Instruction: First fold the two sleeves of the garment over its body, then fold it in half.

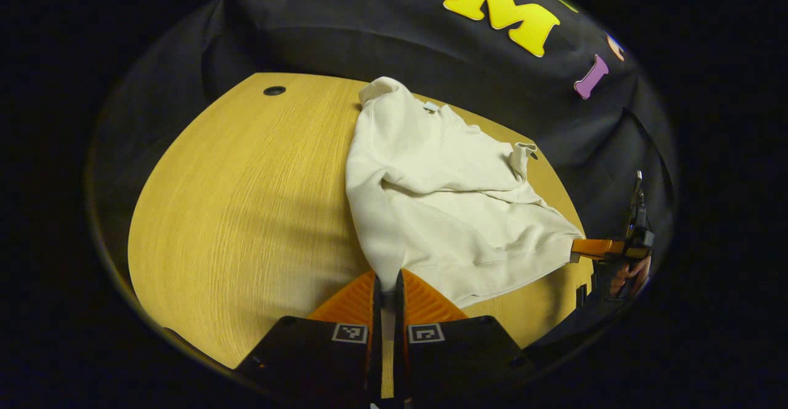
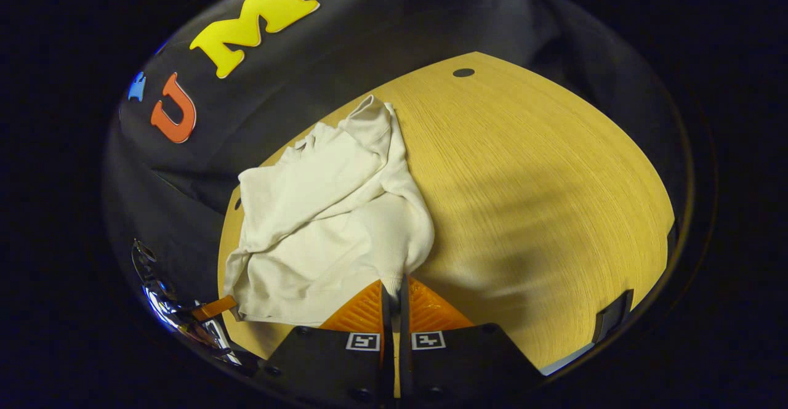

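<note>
A cream sweatshirt [image 1: 443, 193] lies on the wooden table [image 1: 246, 212] with its sleeves bunched over its body. In the left gripper view my left gripper [image 1: 388, 281] is shut on one corner of the hem nearest me. Off to the right in that view, my right gripper [image 1: 606, 247] pinches the other hem corner, a hand [image 1: 628, 276] behind it. In the right gripper view the sweatshirt [image 2: 326, 212] spreads out ahead, and my right gripper [image 2: 397, 287] is shut on its near hem corner. The left gripper [image 2: 215, 307] holds the far-left corner there.
The table [image 2: 542, 199] stretches wide to the side of the garment. A round cable hole [image 1: 274, 90] [image 2: 463, 72] sits near its far edge. A dark bracket [image 2: 612, 316] clings to the near table edge. The black cloth wall [image 1: 431, 45] rises behind the table.
</note>
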A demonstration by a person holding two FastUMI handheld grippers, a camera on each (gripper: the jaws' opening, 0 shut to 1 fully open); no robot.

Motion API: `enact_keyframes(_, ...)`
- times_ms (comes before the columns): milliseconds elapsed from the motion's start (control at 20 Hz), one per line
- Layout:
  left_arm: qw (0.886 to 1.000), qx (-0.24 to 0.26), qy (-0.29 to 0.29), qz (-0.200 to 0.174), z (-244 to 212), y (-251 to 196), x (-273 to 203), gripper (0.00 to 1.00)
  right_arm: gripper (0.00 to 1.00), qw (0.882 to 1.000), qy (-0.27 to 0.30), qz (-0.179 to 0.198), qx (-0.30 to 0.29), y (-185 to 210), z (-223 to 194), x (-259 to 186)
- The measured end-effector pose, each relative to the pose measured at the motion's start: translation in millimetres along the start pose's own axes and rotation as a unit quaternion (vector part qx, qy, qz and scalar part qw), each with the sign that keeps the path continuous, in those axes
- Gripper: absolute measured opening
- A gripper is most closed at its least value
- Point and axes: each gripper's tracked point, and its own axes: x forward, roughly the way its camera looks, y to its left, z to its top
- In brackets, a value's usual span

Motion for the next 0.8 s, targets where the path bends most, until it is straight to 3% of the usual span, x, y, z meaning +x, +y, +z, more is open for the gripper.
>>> enact_keyframes(400,0.993,0.047,-0.106,-0.01,121,-22,-16,0.1,0.04,0.995,-0.085,0.053,-0.019,60,111,-24)
enact_keyframes(800,0.986,0.06,-0.158,-0.011,236,-38,-3,0.1,0.04,0.986,-0.134,0.079,-0.066,115,214,-18)
